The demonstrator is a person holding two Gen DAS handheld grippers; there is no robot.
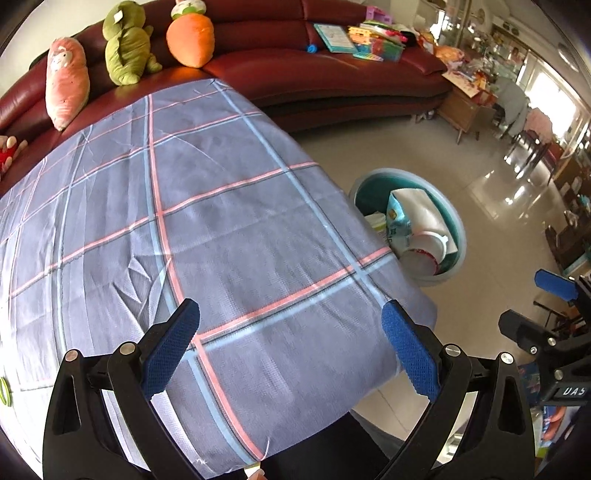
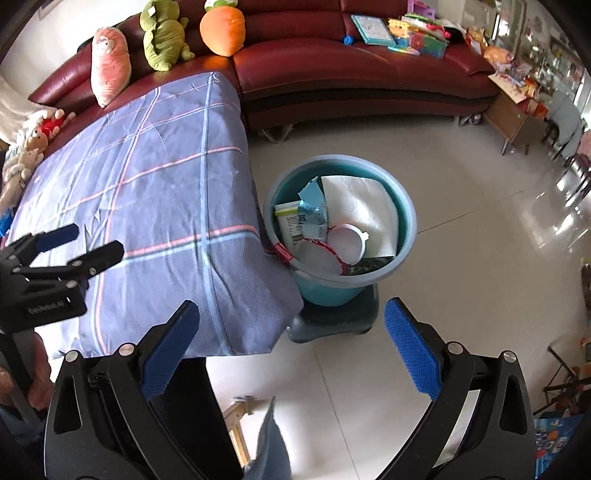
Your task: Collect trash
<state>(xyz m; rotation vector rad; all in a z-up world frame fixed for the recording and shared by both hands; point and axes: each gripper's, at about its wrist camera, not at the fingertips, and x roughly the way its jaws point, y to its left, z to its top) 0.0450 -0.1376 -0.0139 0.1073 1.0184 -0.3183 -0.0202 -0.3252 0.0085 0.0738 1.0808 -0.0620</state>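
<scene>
In the left wrist view the worktop's edge hides the near side of the teal bucket (image 1: 448, 218); the right wrist view shows it whole, standing on the tiled floor (image 2: 461, 177) just beside the worktop corner. Inside lie a white paper napkin (image 2: 364, 206), a blue wrapper (image 2: 312, 210), a carton (image 2: 288, 221) and round lids (image 2: 347, 240); print on them is too small to read. The left tongs (image 1: 290, 347) hang over the plaid cloth (image 1: 207, 221) with fingers apart, holding nothing. The right tongs (image 2: 291, 349) are likewise spread wide and bare, above the floor by the corner. A red sofa (image 2: 351, 70) with plush toys (image 2: 164, 35) stands behind.
</scene>
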